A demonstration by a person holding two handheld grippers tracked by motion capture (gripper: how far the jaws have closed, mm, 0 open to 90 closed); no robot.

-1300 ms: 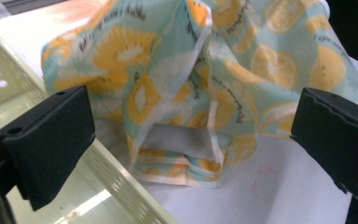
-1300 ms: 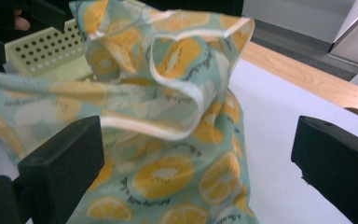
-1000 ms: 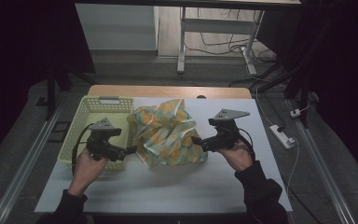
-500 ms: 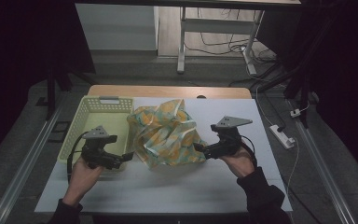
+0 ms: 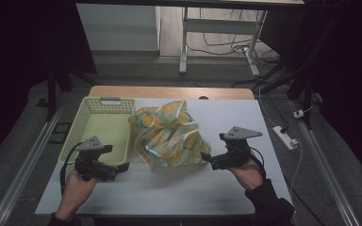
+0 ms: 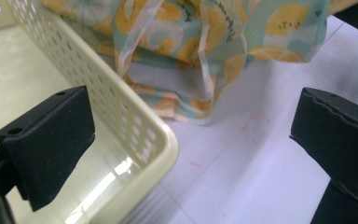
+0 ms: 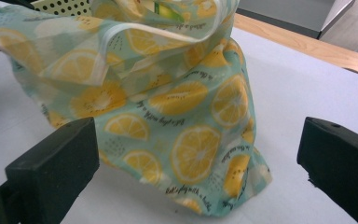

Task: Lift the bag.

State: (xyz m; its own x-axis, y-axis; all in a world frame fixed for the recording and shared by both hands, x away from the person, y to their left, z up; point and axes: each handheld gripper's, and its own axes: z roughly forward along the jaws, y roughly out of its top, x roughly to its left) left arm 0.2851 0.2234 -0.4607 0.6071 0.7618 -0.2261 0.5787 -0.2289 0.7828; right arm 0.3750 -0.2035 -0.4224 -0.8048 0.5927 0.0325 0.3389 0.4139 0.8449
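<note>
The lemon-print bag sits crumpled on the white tabletop, touching the right wall of the pale yellow basket. The left claw hovers over the basket's near right corner, jaws spread wide and holding nothing, the bag ahead of it. The right claw is also spread and empty, just beside the bag's right lower edge.

The high view is dim and a little grainy: the room around is nearly black, and light from above falls on the white table. Both gripper views are bright and soft, the near black jaws out of focus. The basket floor shows glare.
</note>
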